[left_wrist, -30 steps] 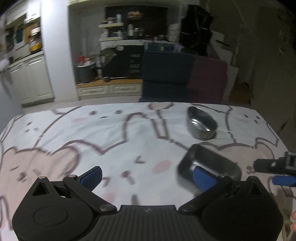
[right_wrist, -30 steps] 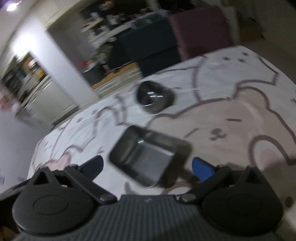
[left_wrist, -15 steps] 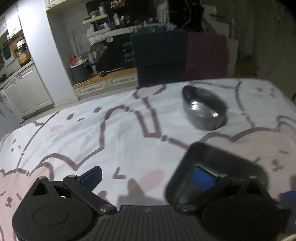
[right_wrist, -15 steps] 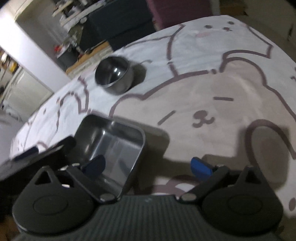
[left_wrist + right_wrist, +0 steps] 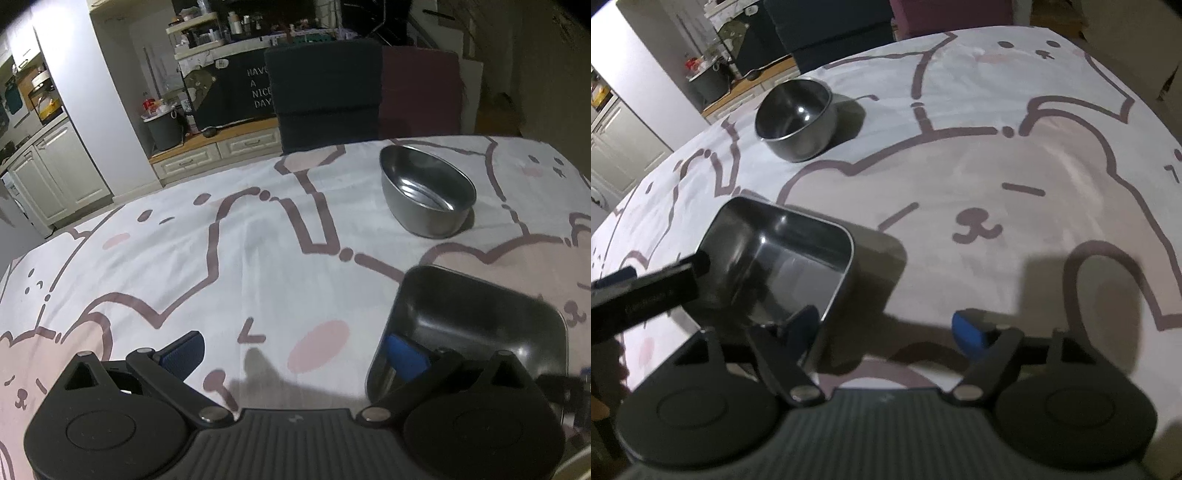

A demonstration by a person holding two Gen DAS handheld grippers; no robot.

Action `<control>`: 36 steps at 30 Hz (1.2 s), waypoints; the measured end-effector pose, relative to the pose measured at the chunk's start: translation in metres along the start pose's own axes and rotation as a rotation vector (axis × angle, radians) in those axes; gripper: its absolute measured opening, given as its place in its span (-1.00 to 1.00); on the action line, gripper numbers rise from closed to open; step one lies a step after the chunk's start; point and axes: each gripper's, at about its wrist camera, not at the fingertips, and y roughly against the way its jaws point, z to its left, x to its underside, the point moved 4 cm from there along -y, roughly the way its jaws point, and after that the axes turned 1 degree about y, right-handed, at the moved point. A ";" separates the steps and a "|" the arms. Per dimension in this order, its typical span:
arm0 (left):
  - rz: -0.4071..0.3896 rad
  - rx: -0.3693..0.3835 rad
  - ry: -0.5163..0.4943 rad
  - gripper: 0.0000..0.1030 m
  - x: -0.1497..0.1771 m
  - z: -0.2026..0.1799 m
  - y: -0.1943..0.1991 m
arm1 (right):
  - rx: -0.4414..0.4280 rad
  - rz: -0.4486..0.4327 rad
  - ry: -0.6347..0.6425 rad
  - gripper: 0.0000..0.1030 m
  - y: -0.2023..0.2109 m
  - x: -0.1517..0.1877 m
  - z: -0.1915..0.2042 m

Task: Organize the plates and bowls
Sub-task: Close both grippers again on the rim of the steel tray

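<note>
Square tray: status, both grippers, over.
Both grippers open, left gripper, right gripper, one finger of each inside the square tray. Round bowl beyond, apart. Nothing between them.

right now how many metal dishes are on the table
2. A round steel bowl sits toward the far side of the table. A square steel tray is nearer, with one finger of the left hand-held gripper and one of the right hand-held gripper inside its rim. None stacked or hidden that I see.

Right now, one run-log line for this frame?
left tool open, one finger inside square tray | right tool open, straddling tray wall | round bowl apart
</note>
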 end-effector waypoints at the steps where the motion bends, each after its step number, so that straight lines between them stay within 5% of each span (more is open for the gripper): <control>1: 0.010 0.007 0.003 0.96 0.002 0.001 0.001 | 0.002 -0.005 0.002 0.55 0.000 -0.001 -0.001; 6: 0.052 0.092 0.088 0.71 0.010 0.010 0.007 | -0.014 -0.023 -0.008 0.33 -0.002 -0.009 -0.006; 14: 0.092 0.222 0.135 -0.41 0.012 -0.003 0.005 | -0.071 -0.063 0.070 -0.53 0.002 -0.013 0.012; 20: 0.105 0.276 0.147 -0.87 0.011 -0.009 0.006 | -0.085 -0.074 0.082 -0.76 0.002 -0.016 0.016; 27: 0.100 0.298 0.147 -0.93 0.010 -0.009 0.014 | -0.076 -0.071 0.107 -0.90 -0.001 -0.016 0.020; 36: -0.005 0.289 0.147 -0.94 0.000 0.007 0.074 | -0.142 -0.139 0.086 -0.91 0.035 -0.013 0.022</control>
